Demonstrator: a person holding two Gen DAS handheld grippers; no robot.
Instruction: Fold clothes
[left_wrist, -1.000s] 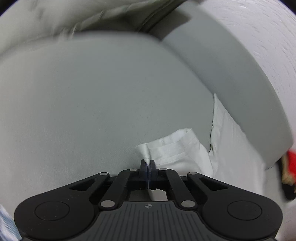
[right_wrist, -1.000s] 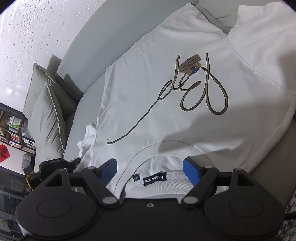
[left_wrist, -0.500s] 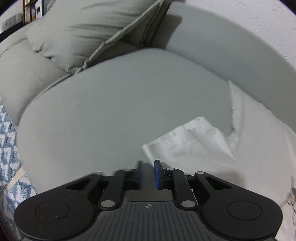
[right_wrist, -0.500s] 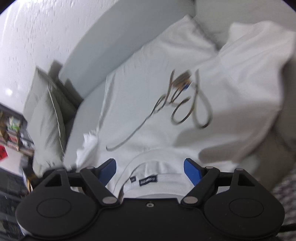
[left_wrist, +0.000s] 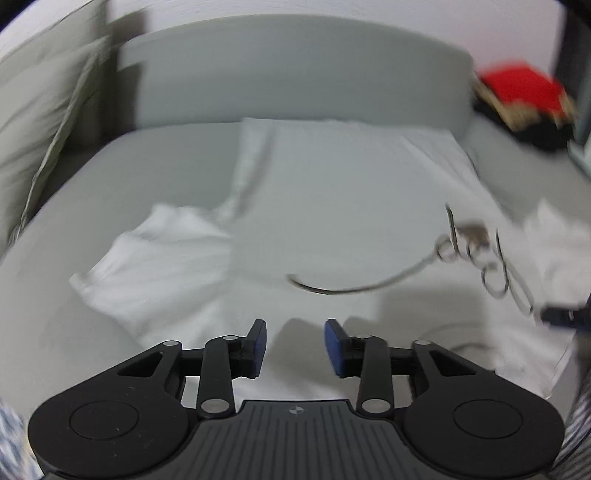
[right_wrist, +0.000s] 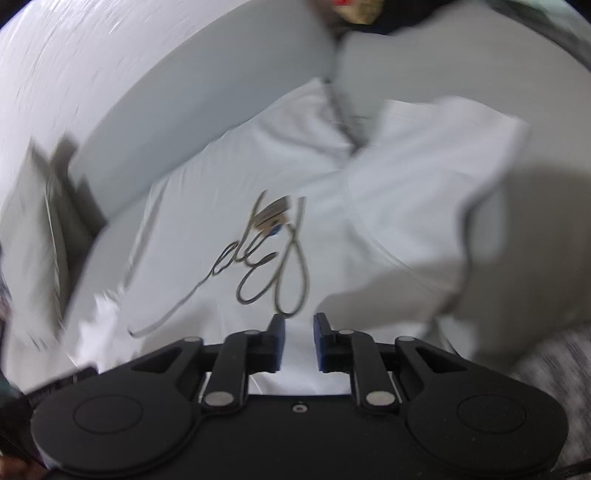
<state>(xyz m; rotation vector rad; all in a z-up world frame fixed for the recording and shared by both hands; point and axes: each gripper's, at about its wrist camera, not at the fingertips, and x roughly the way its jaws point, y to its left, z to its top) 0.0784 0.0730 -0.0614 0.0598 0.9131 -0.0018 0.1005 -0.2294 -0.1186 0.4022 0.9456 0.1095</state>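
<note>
Left gripper (left_wrist: 294, 341) opens, empty, over the white T-shirt (left_wrist: 332, 206) spread on the grey sofa (left_wrist: 155, 177); right gripper (right_wrist: 299, 339) closes above its collar end, nothing pinched yet. Closing short risks missing the fabric.

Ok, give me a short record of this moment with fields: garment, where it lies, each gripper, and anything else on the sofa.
garment: white T-shirt, dark script print, spread front up
surface: grey sofa
left gripper: jaws opening, nothing pinched, above the shirt's near edge
right gripper: jaws closing, shirt fabric behind the gap, grip unclear
left sleeve: rumpled
other: grey cushion; red and black item, blurred
</note>
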